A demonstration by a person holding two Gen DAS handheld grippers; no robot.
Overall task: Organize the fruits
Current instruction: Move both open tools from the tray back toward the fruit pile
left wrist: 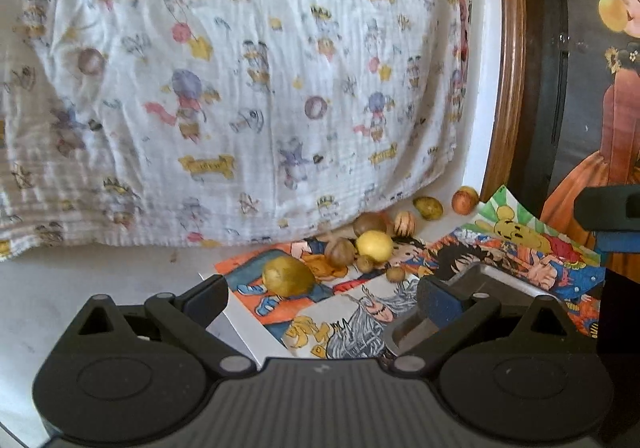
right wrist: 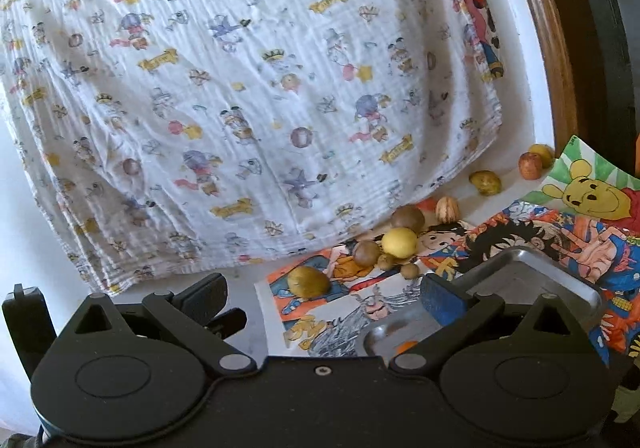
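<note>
1. The left gripper (left wrist: 322, 298) is held with its jaws spread wide and nothing between them, low over the drawings; the right gripper (right wrist: 324, 298) is likewise spread wide and empty, its blue-padded finger poised above the metal tray (right wrist: 568, 268).
2. The nearest fruit, an olive-yellow fruit (left wrist: 289, 276), is seen just ahead of the left gripper, lying on the cartoon drawings (left wrist: 320, 324).
3. Beyond it a cluster is gathered: a bright yellow fruit (left wrist: 375, 245), brown round fruits (left wrist: 340, 253) touching it, and smaller brown ones beside them.
4. Further back, near the patterned cloth (left wrist: 240, 88), a striped fruit (left wrist: 403, 223), a green fruit (left wrist: 428, 207) and a reddish fruit (left wrist: 465, 200) lie apart on the white surface.
5. The fruits are judged light, firm and smooth-skinned, so rolling is likely; each is best taken across its widest middle with moderate pressure.
6. The cluster's crowding is judged the main obstacle, as neighbours could be nudged; the loose paper may slide, and the cloth edge overhangs the rearmost fruits.
</note>
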